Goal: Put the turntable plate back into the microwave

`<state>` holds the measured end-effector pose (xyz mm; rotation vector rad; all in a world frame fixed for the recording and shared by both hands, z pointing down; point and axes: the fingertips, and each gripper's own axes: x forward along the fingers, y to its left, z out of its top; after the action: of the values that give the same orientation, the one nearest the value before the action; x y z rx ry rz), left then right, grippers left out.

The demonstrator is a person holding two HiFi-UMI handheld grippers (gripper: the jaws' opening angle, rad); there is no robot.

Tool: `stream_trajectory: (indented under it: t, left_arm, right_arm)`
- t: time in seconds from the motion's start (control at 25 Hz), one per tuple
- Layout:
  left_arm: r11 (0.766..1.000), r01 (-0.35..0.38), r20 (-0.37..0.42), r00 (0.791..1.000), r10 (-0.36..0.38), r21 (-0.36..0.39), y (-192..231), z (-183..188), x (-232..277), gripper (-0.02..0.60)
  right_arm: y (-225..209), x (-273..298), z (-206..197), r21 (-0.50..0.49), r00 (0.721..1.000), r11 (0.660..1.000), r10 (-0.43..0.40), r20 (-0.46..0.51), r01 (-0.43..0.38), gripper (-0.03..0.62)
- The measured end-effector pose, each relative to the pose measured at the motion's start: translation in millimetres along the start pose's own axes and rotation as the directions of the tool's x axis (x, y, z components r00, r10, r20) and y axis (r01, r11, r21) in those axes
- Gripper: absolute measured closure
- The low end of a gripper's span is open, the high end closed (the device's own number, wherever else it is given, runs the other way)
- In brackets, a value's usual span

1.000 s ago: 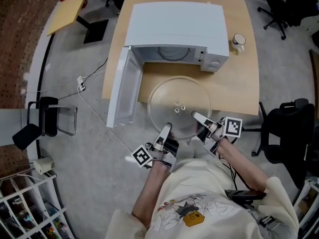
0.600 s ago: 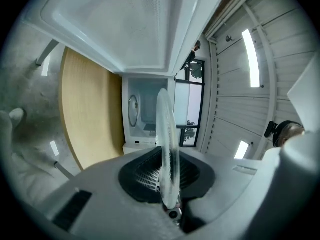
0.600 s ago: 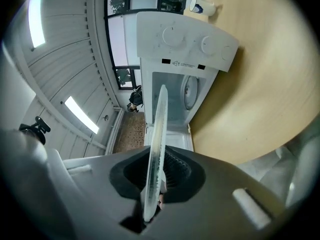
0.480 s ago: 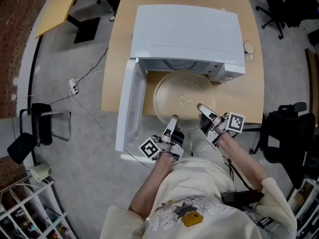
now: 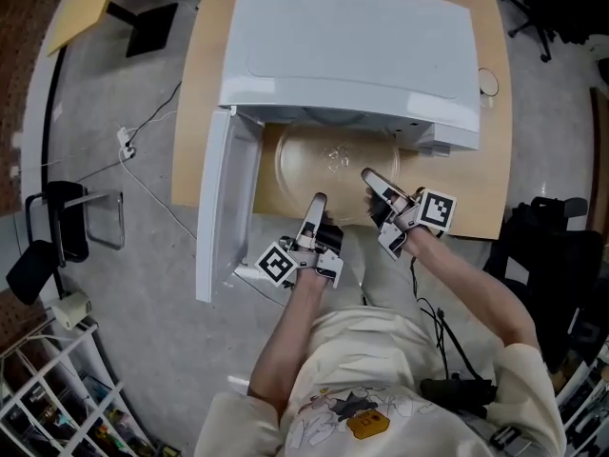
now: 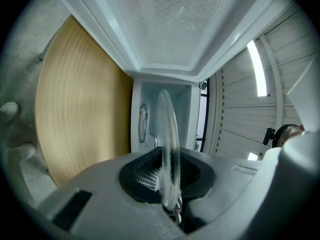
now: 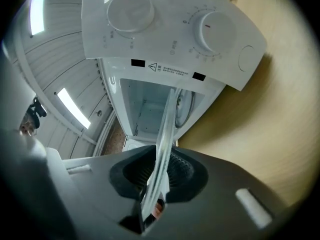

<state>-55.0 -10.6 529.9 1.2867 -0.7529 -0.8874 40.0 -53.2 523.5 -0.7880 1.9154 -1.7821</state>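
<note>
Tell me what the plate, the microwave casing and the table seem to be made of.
The plate looks like clear glass, glossy: the table shows through it. The microwave casing is white and smooth with a faint sheen, probably painted sheet metal, though plastic is possible. The table shows pale wood grain, matt; solid wood or laminate, I cannot tell.

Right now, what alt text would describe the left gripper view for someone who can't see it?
The left gripper clamps the rim of a clear glass turntable plate, seen edge-on, aimed at the open microwave. Its white door fills the top, the wooden table the left.
</note>
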Motion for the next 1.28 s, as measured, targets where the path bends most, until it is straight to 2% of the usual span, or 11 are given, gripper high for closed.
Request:
stream_trajectory:
  t: [0.16, 0.28, 0.4, 0.68, 0.8, 1.0, 1.28]
  left_arm:
    - [0.999, 0.035, 0.033, 0.999, -0.037, 0.041, 4, 12, 14, 0.548]
    - [0.995, 0.055, 0.05, 0.997, -0.059, 0.077, 8, 26, 31, 0.549]
    - [0.996, 0.057, 0.075, 0.995, -0.062, 0.071, 12, 33, 46, 0.548]
    - [0.995, 0.075, 0.083, 0.993, -0.08, 0.069, 26, 49, 73, 0.546]
    - [0.995, 0.082, 0.079, 0.993, -0.087, 0.063, 29, 53, 86, 0.546]
    - [0.996, 0.082, 0.07, 0.994, -0.084, 0.03, 34, 56, 102, 0.543]
    - [0.997, 0.061, 0.017, 0.998, -0.062, 0.055, 37, 62, 122, 0.527]
  right_arm:
    - [-4, 8, 6, 0.005, 0.999, 1.0, 0.02, 0.033, -0.02, 0.541]
    - [-3, 15, 6, 0.019, 0.997, 0.998, 0.062, 0.041, -0.063, 0.5]
    - [-6, 20, 2, 0.043, 0.996, 0.996, 0.077, 0.042, -0.079, 0.473]
    - [-22, 39, 2, 0.075, 0.997, 0.995, 0.06, 0.05, -0.064, 0.475]
    - [-34, 45, 8, 0.076, 0.998, 0.996, 0.034, 0.053, -0.038, 0.54]
    - [-37, 51, 22, 0.139, 0.992, 0.988, 0.05, 0.112, -0.066, 0.546]
    - [-44, 58, 37, 0.175, 0.984, 0.982, 0.045, 0.174, -0.076, 0.544]
